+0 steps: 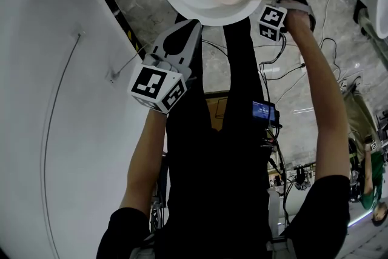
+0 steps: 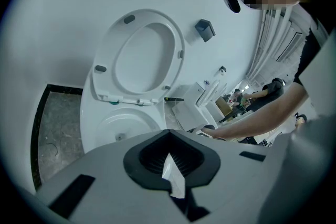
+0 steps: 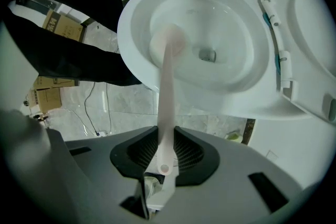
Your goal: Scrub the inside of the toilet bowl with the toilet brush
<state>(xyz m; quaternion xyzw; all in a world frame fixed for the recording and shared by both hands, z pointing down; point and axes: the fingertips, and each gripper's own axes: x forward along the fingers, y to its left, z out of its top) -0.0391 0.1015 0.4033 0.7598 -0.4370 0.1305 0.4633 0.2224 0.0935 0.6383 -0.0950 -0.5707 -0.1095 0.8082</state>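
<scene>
The right hand-held gripper [image 3: 163,161] is clamped on the toilet brush [image 3: 167,63], whose head sits inside the toilet bowl [image 3: 233,96], while the left hand-held gripper [image 2: 171,164] has its jaws together, so firm, steady sweeps are advised.

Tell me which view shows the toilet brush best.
Right gripper view: the toilet brush runs full length from the right gripper to its head in the bowl. Head view shows it small; left gripper view lacks it.
</scene>
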